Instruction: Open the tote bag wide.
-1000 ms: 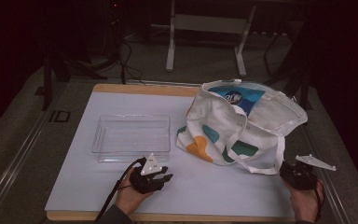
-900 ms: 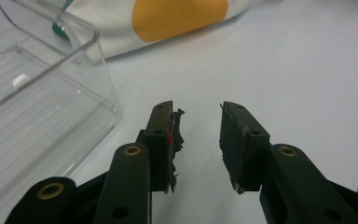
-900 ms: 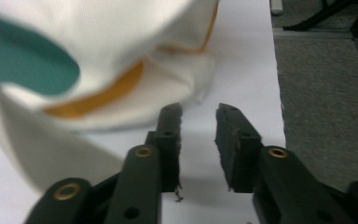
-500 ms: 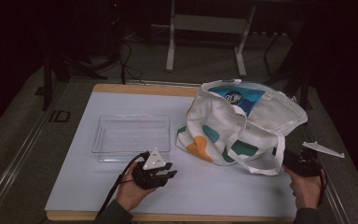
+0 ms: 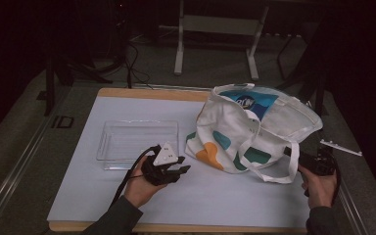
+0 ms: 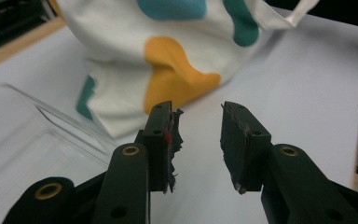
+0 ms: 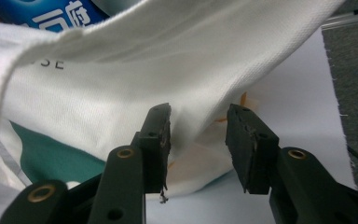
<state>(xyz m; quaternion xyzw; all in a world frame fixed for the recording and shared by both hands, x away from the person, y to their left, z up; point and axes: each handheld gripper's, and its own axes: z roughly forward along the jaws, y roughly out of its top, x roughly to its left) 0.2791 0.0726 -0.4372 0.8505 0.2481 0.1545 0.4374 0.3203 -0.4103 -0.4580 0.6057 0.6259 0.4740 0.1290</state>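
A white tote bag with teal and orange patches lies on the right half of the white table, its mouth turned to the far right and a blue packet showing inside. My left gripper is open just left of the bag's bottom corner, and the orange patch lies beyond its jaws. My right gripper is open at the bag's right side by the looped handle. The bag's white cloth hangs just beyond the right jaws, and nothing is between them.
A clear plastic tray sits on the table to the left of the bag, close to my left hand. A wooden edge runs along the table's far side. Metal stand legs rise on the floor behind.
My left gripper has moved up and right toward the bag's bottom corner. My right gripper has shifted up and inward to the bag's right side.
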